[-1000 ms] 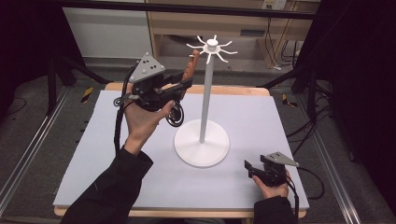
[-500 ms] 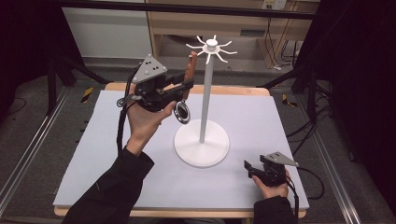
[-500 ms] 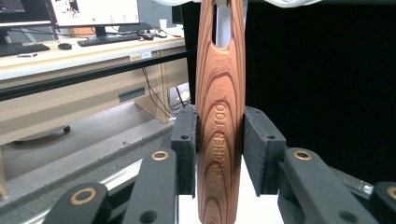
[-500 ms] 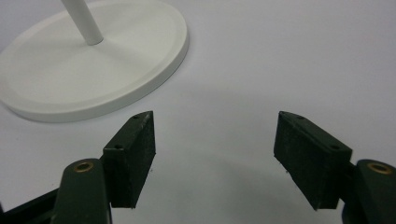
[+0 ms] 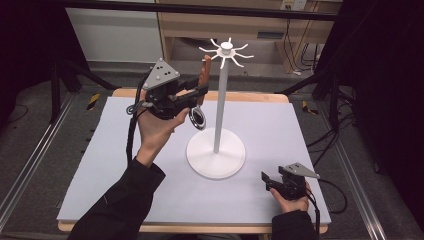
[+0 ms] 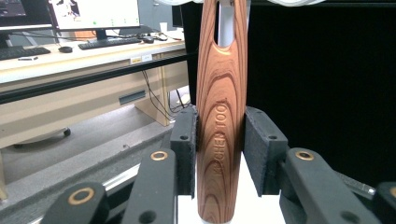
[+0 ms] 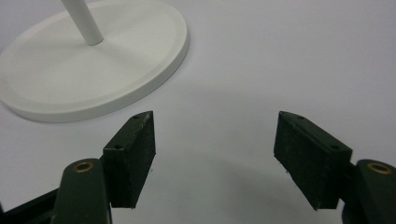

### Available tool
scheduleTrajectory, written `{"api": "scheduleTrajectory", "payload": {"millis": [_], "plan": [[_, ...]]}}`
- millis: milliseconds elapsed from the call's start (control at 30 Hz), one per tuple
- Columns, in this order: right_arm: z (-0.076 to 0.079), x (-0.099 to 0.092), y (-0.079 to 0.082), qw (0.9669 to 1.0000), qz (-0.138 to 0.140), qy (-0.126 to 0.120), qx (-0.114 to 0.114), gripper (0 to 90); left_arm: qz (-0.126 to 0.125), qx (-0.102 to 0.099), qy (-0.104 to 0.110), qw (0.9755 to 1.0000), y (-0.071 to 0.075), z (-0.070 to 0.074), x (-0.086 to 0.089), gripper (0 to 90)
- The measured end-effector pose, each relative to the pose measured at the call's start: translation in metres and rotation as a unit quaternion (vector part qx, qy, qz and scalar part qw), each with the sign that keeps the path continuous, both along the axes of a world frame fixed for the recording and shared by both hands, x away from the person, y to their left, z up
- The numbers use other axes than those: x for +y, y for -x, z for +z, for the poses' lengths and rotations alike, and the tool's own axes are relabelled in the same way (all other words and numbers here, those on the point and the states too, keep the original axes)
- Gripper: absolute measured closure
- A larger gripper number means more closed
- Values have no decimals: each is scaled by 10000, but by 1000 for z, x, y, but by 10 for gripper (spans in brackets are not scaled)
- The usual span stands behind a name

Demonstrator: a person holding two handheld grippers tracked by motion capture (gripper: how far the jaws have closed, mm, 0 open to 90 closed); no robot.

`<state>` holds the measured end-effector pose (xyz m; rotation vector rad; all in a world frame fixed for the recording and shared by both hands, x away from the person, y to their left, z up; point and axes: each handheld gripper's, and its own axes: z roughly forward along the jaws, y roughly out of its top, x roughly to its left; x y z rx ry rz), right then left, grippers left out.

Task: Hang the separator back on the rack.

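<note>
One wooden-handled kitchen tool (image 6: 220, 135) is held upright above the desk's far-left part, its slotted handle top close to the hooks of the one white stand (image 5: 218, 107). Its round metal end (image 5: 198, 118) hangs below the left tongs (image 5: 202, 93). In the left gripper view the two black pads (image 6: 186, 149) press on the handle from both sides, so the left tongs are closed on it. The stand's round base (image 7: 88, 70) sits near the middle of the desk (image 5: 125, 165). The right tongs (image 7: 217, 156) rest near the near-right corner, standing half wide with nothing between them, their two pads apart over bare desk.
</note>
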<state>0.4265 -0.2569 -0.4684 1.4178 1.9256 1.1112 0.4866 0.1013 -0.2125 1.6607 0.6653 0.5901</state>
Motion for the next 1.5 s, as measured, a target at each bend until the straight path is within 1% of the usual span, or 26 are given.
{"api": "scheduleTrajectory", "payload": {"millis": [300, 400, 567, 633, 667, 700, 733, 767, 800, 833, 900, 933, 1033, 1067, 1267, 1300, 1433, 1500], "plan": [[0, 0, 0, 10000, -3, -19, -1, 297, -21, 19, -32, 10000, -1, -1, 5, 599], [0, 0, 0, 10000, -7, -18, 10, 297, -32, 18, -29, 10000, 1, -2, 9, 574], [0, 0, 0, 10000, -13, -12, 15, 297, -70, 73, -65, 9999, 3, -6, 18, 514], [0, 0, 0, 10000, -13, -9, 13, 296, -111, -27, -119, 9999, 4, -9, 22, 496], [0, 0, 0, 10000, -17, -5, 15, 295, -77, 81, -158, 9998, 8, -12, 25, 486], [0, 0, 0, 10000, -16, 27, -3, 294, -74, 94, -182, 9998, 8, -14, 27, 472], [0, 0, 0, 10000, -19, 30, -3, 293, -92, 202, -182, 9996, 12, -18, 30, 461], [0, 0, 0, 10000, -24, 33, -4, 292, -98, 222, -185, 9995, 13, -21, 32, 453], [-1, 0, -1, 10000, -23, 36, -5, 292, -52, 133, -265, 9995, 13, -24, 37, 443], [0, 1, 0, 10000, -28, 14, 24, 290, -23, 124, -271, 9996, 14, -28, 41, 436], [-1, 1, 0, 10000, -26, 25, 37, 290, -11, 172, -256, 9995, 15, -35, 48, 424], [-1, 1, -1, 10000, -27, 24, 39, 290, 49, 224, -303, 9993, 17, -41, 53, 419], [-1, 1, -1, 10000, -23, 66, 27, 289, 118, 309, -404, 9986, 18, -54, 64, 405], [-1, 1, -1, 10000, -22, 72, 31, 289, 141, 350, -369, 9986, 19, -59, 67, 402], [-2, 1, -1, 10000, -23, 58, 55, 270, 281, 552, -436, 9971, 20, -91, 89, 388], [-2, 1, -1, 10000, -29, 53, 65, 267, 314, 605, -409, 9968, 20, -97, 92, 385], [-2, 2, -1, 9999, -34, 96, 61, 261, 415, 785, -425, 9951, 20, -120, 105, 377], [-3, 1, -2, 9999, -46, 115, 50, 259, 467, 874, -383, 9943, 21, -130, 111, 373]]}}
